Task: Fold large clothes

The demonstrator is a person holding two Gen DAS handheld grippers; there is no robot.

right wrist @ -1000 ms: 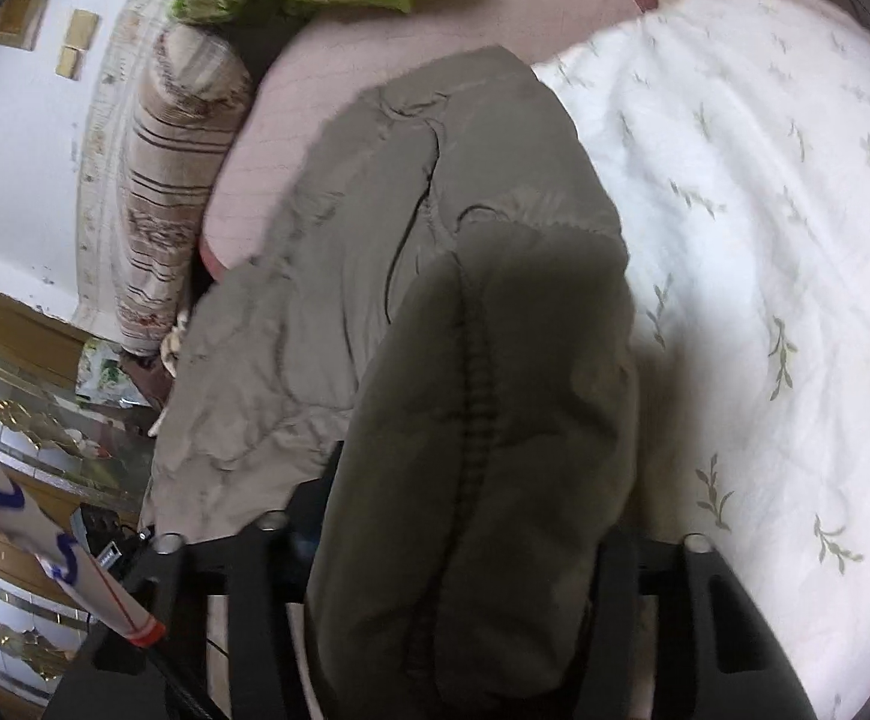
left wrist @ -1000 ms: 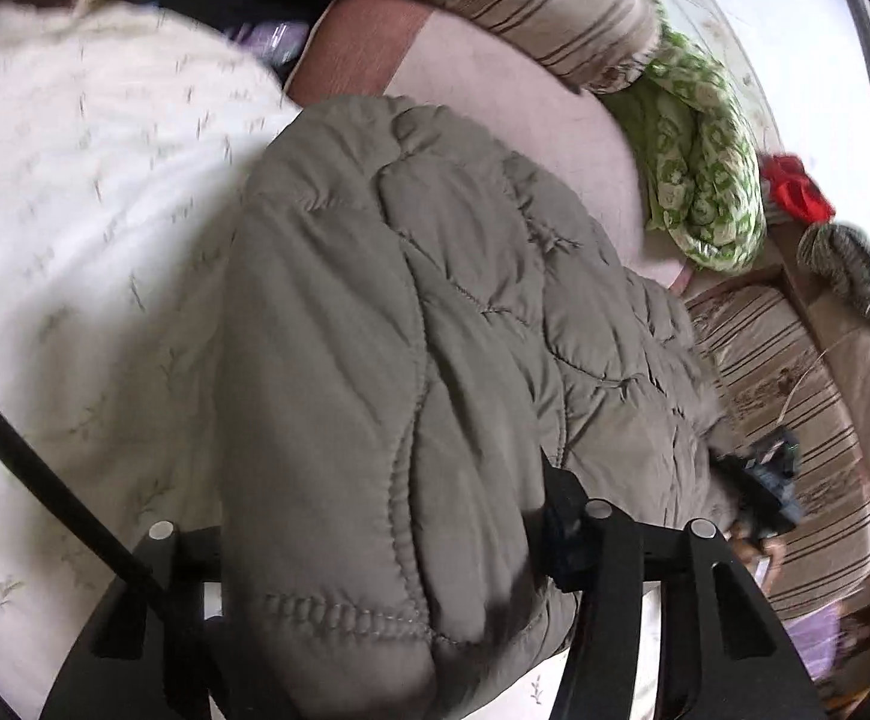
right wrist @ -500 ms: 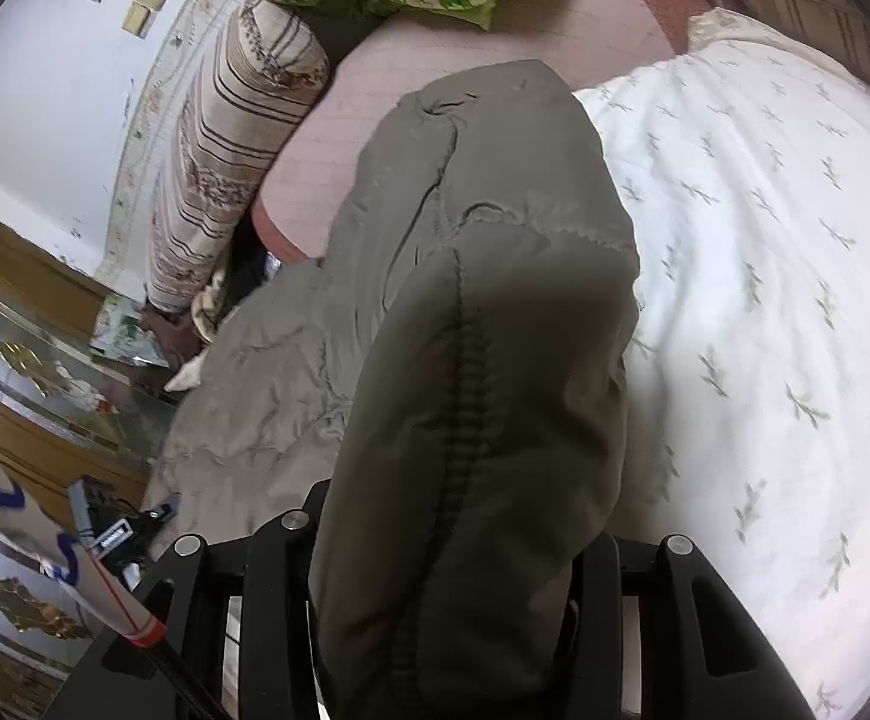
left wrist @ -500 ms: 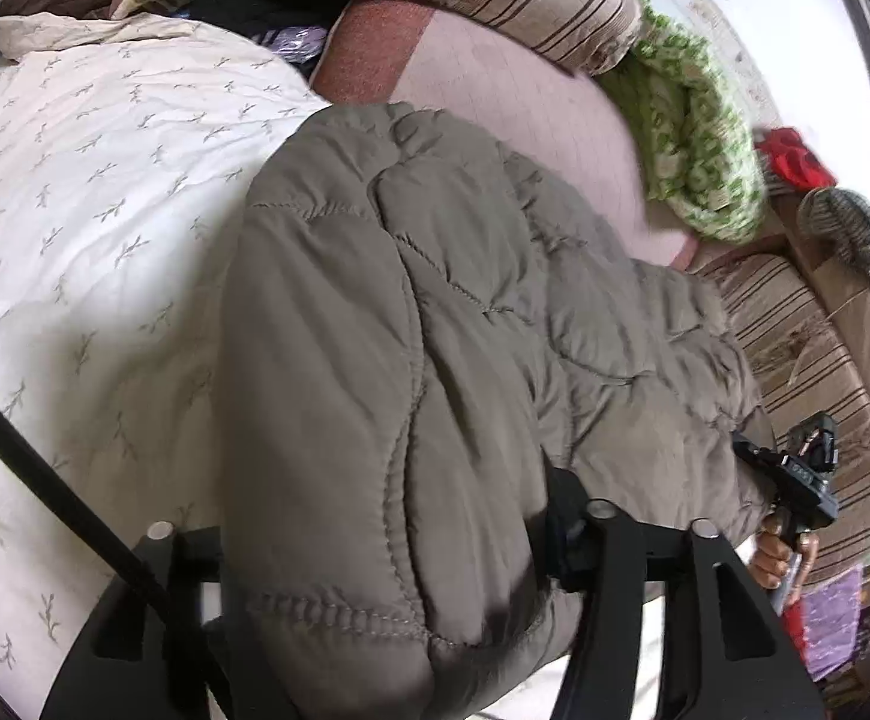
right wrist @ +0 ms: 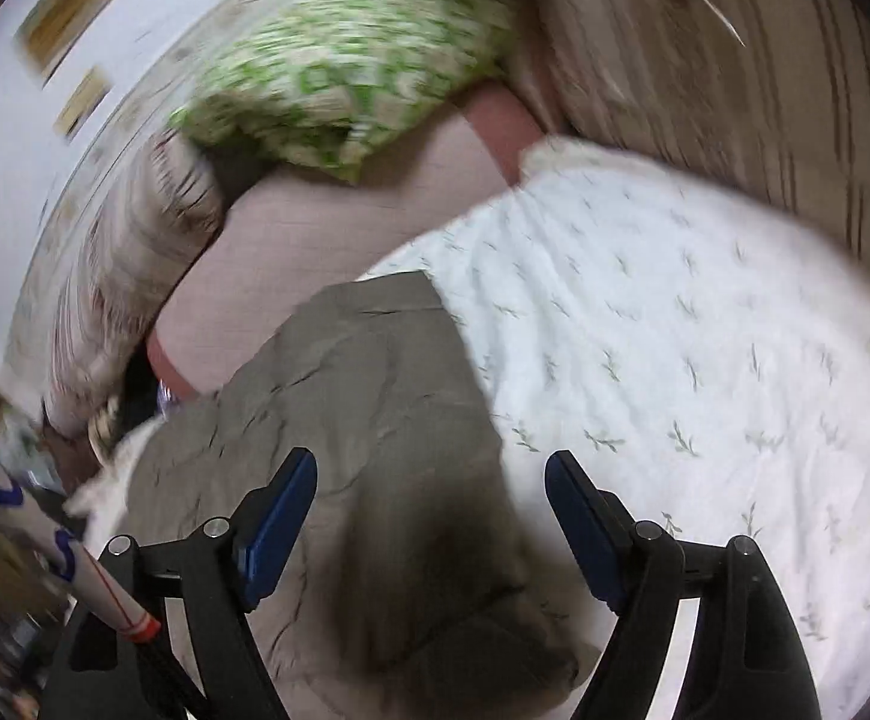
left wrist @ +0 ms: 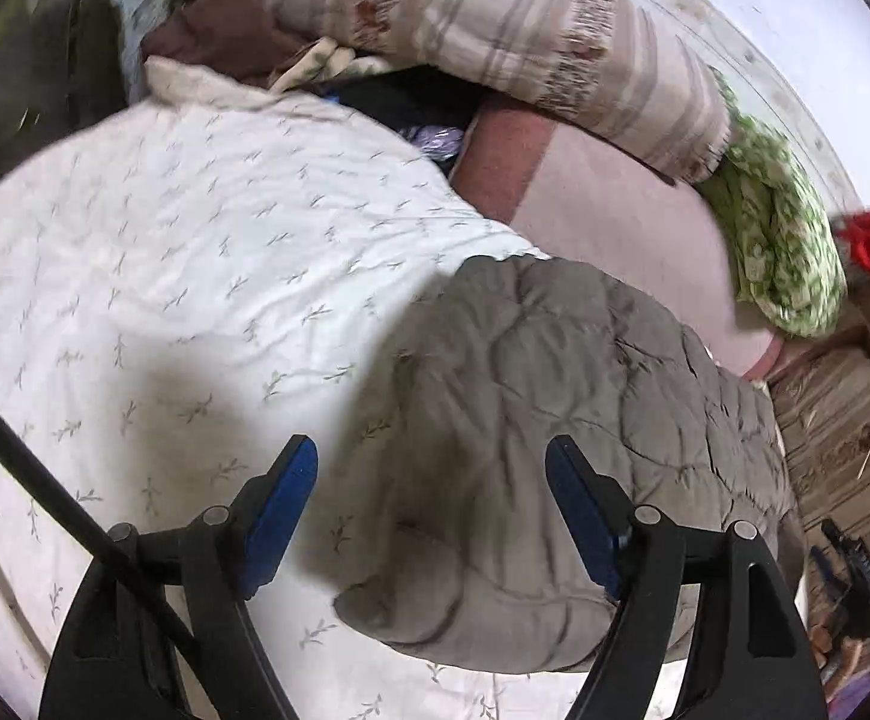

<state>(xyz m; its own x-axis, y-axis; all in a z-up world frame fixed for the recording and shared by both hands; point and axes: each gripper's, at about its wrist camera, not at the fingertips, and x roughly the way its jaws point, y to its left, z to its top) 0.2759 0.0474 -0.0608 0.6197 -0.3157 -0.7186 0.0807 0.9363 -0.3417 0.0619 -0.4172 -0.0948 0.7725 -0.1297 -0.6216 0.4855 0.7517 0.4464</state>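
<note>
1. White quilt (left wrist: pixel 183 276): it covers the bed and carries the work. Its sprigged surface is bare on the left of the left wrist view, so there is room that way for the next fold.
2. Left gripper (left wrist: pixel 432 504): its jaws are opening, blue pads apart, and nothing is pinched. The near rolled edge of the grey padded jacket (left wrist: pixel 555 420) lies below and between the fingers, free of them.
3. The jacket lies folded along the quilt's right edge, where the quilt meets the pink bedsheet (left wrist: pixel 609 222), its far end just onto that sheet.
4. Right gripper (right wrist: pixel 432 504): jaws also opening and empty. This view is blurred, but the jacket's corner sits beneath the left finger and the quilt beneath the right.
5. To do the release well, I judge both grippers should lift clear with pads wide so no quilting seam snags, then check that the puffy fold stays flat before regripping.
</note>
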